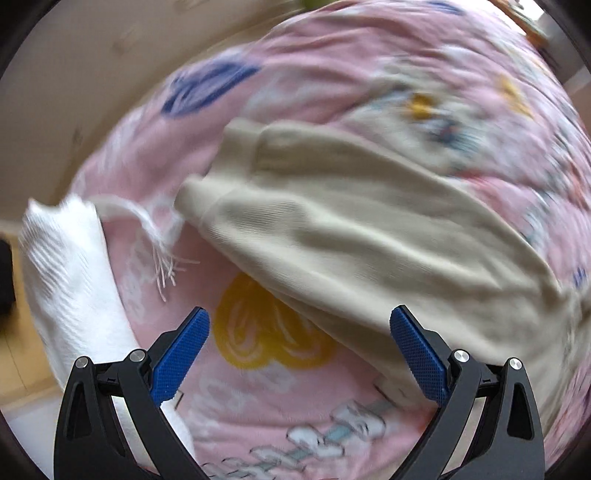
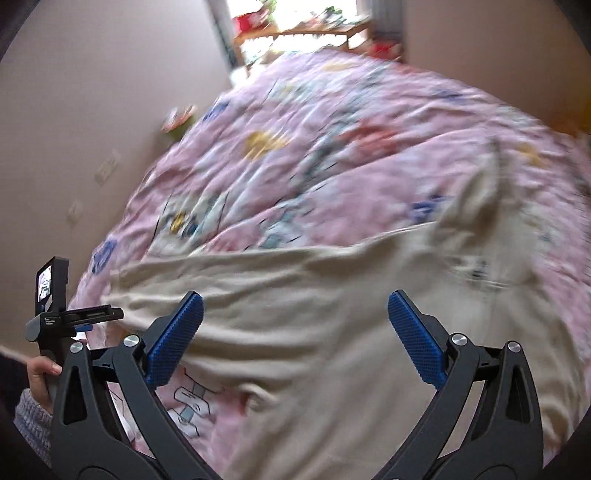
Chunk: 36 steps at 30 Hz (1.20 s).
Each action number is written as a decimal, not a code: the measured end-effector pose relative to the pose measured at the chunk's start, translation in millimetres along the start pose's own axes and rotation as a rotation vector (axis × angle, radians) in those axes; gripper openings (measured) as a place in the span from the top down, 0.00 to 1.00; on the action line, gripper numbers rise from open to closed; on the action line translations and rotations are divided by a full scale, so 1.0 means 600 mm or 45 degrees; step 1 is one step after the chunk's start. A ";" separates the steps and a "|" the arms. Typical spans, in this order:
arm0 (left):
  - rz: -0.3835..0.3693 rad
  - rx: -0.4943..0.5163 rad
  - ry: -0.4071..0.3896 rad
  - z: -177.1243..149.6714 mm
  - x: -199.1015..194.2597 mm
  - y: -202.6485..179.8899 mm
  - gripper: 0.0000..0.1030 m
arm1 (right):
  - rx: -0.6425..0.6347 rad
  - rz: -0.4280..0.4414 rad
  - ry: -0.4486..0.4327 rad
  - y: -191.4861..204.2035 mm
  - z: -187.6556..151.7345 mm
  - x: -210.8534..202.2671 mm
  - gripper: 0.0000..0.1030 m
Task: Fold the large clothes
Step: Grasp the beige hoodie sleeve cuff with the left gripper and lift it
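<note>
A large cream garment [image 1: 351, 236] lies spread on a pink patterned bedspread [image 1: 258, 387]. In the left wrist view its sleeve with a ribbed cuff [image 1: 199, 206] runs from upper left to lower right. My left gripper [image 1: 299, 321] hangs open just above the bedspread, near the sleeve's lower edge, holding nothing. In the right wrist view the cream garment [image 2: 332, 332] fills the lower half, with its collar and label [image 2: 476, 269] at the right. My right gripper [image 2: 295, 306] is open over the garment's body, nothing between its blue pads [image 2: 177, 336]. Both views are motion-blurred.
A white fringed cloth [image 1: 70, 266] lies at the bed's left edge. A beige wall [image 2: 92, 110] with sockets borders the bed on the left. A cluttered shelf [image 2: 303, 33] stands past the far end. A person's hand [image 2: 40, 373] holds the other gripper's handle at lower left.
</note>
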<state>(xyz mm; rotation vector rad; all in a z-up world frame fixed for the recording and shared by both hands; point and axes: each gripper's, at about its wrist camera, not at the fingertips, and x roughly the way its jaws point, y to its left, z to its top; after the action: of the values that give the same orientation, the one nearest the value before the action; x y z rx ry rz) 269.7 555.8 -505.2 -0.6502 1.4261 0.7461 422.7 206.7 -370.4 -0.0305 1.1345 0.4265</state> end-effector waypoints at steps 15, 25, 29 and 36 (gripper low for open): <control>-0.237 -0.250 -0.034 0.078 0.131 0.085 0.47 | 0.002 0.045 0.257 0.026 -0.082 0.240 0.06; -0.229 -0.244 -0.061 0.086 0.113 0.068 0.93 | 0.054 0.034 0.196 0.003 -0.087 0.223 0.06; -0.194 -0.192 -0.113 0.080 0.097 0.056 0.95 | 0.121 0.065 0.150 -0.022 -0.095 0.213 0.06; -0.121 -0.097 -0.271 0.052 0.001 0.015 0.95 | 0.196 0.117 0.084 -0.073 -0.126 0.191 0.06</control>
<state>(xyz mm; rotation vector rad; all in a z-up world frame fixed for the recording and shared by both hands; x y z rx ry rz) 281.8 585.7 -503.7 -0.6720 1.1694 0.7738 412.2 184.2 -512.6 0.1436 1.2342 0.4207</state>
